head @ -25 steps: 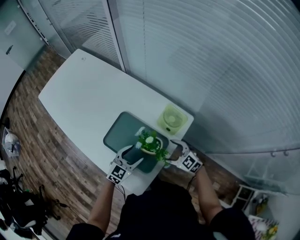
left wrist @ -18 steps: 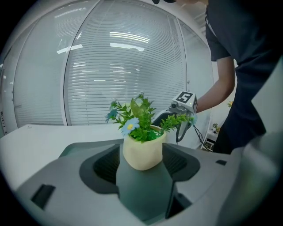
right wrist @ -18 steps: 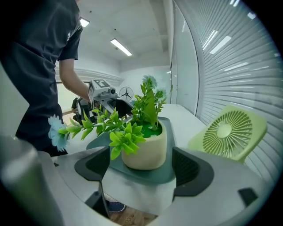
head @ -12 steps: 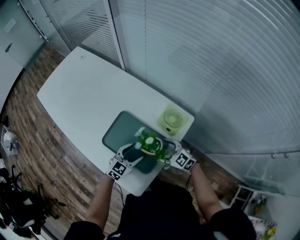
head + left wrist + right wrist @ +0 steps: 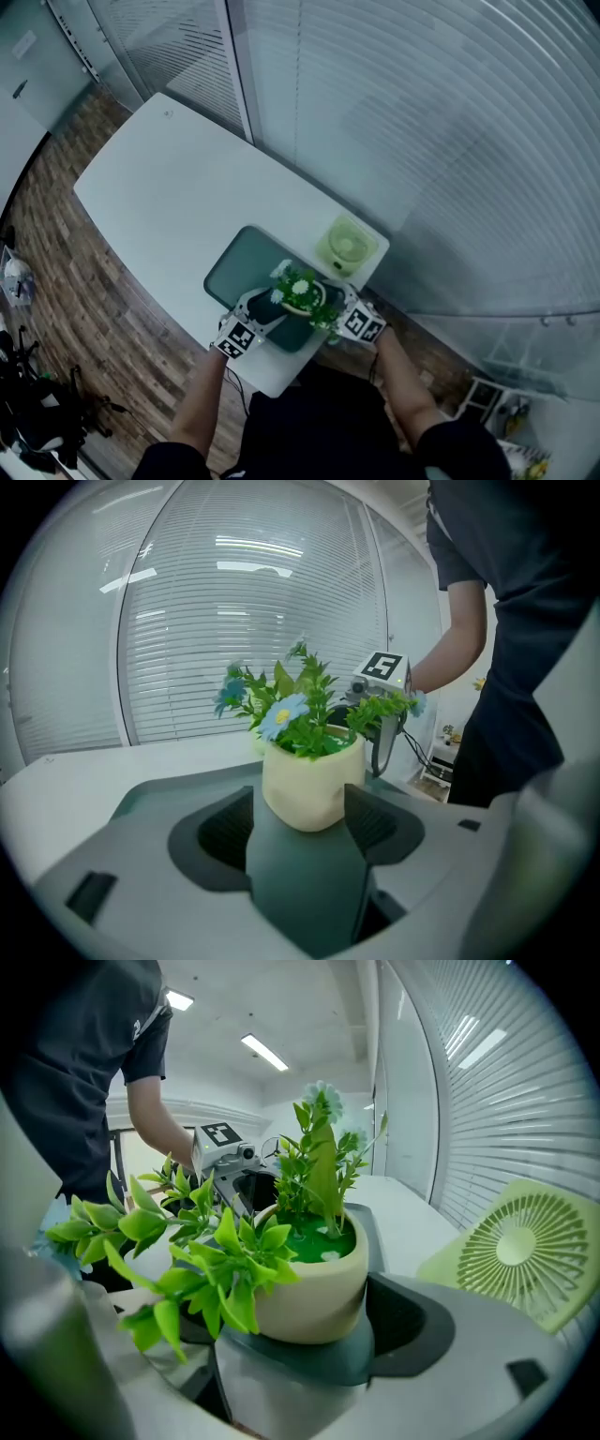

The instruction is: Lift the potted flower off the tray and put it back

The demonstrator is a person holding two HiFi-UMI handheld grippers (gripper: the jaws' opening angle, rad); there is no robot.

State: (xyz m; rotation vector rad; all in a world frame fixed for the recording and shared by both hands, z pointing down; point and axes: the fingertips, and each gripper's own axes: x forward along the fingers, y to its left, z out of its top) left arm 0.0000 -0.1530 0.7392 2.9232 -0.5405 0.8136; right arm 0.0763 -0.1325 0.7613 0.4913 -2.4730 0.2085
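The potted flower stands on the tray, its pot now between both pairs of jaws. Your right gripper has slid in opposite your left gripper. Both sets are still spread and not clamped, so I judge squeezing comes before lifting.

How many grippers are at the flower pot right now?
2. In the head view, the left gripper is at the left side of the pot and the right gripper is at its right, each open around it on the tray. None looks hidden.
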